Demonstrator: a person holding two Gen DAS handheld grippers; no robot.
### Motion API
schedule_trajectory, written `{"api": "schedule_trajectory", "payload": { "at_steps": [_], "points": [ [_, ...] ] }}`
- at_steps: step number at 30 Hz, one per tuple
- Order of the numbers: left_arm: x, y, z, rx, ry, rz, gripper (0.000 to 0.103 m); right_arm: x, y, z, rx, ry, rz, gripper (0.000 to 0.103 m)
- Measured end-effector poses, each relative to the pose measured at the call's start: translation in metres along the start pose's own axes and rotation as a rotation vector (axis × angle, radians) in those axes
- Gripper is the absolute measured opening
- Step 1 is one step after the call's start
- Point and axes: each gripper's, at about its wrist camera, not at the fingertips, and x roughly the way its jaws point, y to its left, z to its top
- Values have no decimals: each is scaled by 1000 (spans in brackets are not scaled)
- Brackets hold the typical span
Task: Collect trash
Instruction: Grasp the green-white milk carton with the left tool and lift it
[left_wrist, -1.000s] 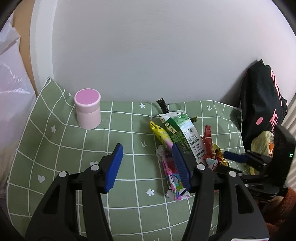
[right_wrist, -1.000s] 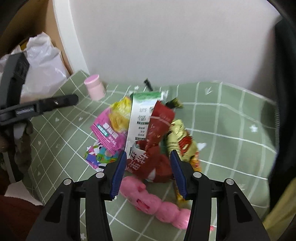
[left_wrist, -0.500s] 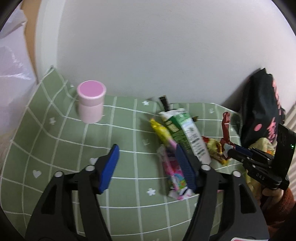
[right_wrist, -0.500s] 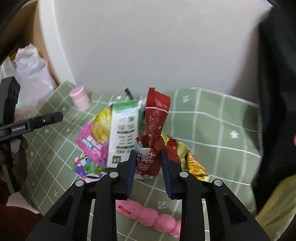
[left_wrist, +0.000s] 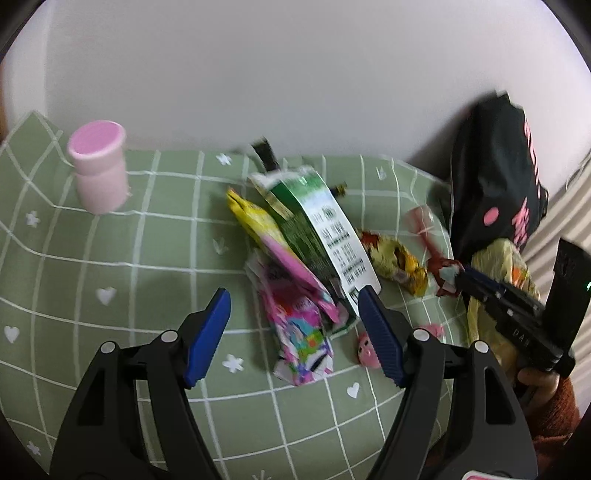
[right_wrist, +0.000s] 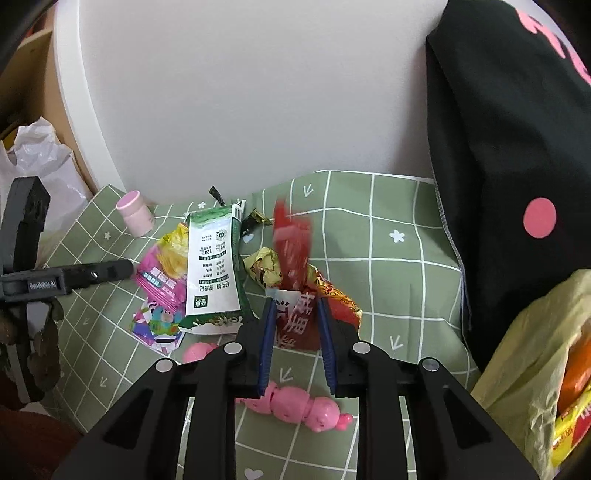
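My right gripper (right_wrist: 295, 314) is shut on a red snack wrapper (right_wrist: 293, 254) and holds it above the green checked cloth (right_wrist: 369, 229); the same wrapper (left_wrist: 439, 266) shows in the left wrist view. A pile of trash lies on the cloth: a green and white milk carton (left_wrist: 317, 229), a pink and yellow wrapper (left_wrist: 273, 247), a colourful cartoon packet (left_wrist: 303, 343) and a gold wrapper (left_wrist: 395, 258). My left gripper (left_wrist: 295, 332) is open and empty, hovering just in front of the pile.
A pink lidded jar (left_wrist: 99, 166) stands at the back left. A black bag (right_wrist: 517, 166) stands at the right, with a yellow plastic bag (right_wrist: 535, 369) of rubbish in front of it. A pink pig toy (right_wrist: 295, 402) lies near the front. A white plastic bag (right_wrist: 37, 162) is far left.
My right gripper closed on the red wrapper, lifted it off the pile and carried it right. My left gripper moved closer to the pile.
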Motion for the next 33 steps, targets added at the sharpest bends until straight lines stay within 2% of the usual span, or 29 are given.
{"api": "schedule_trajectory", "payload": {
  "at_steps": [4, 10, 12, 13, 15, 19, 21, 25, 28, 30, 33],
  "points": [
    [10, -12, -2, 49, 28, 1, 68, -1, 1, -2, 6, -3, -7, 20],
    [6, -11, 23, 6, -21, -18, 68, 6, 8, -7, -10, 13, 53, 20],
    [5, -11, 29, 8, -37, -10, 68, 13, 14, -10, -50, 45, 55, 25],
    [4, -11, 33, 13, -50, -6, 68, 18, 17, -12, -70, 68, 61, 34],
    [3, -14, 39, 27, -63, -4, 68, 25, 20, -17, -83, 95, 73, 36],
    [8, -20, 59, 124, -93, 9, 68, 31, 22, -17, -102, 97, 63, 36],
    [19, -19, 70, 134, -79, 19, 68, 32, 21, -17, -104, 90, 59, 36],
    [40, -4, 87, -40, 29, -6, 68, 29, 19, -15, -108, 76, 36, 36],
    [46, -3, 84, -91, 85, -52, 68, 27, 13, -14, -98, 69, 6, 36],
    [59, -6, 83, -86, 122, -32, 68, 25, 5, -13, -66, 63, -4, 36],
    [84, -12, 87, -73, 180, 38, 68, 18, -3, -9, -33, 42, -28, 36]
  ]
}}
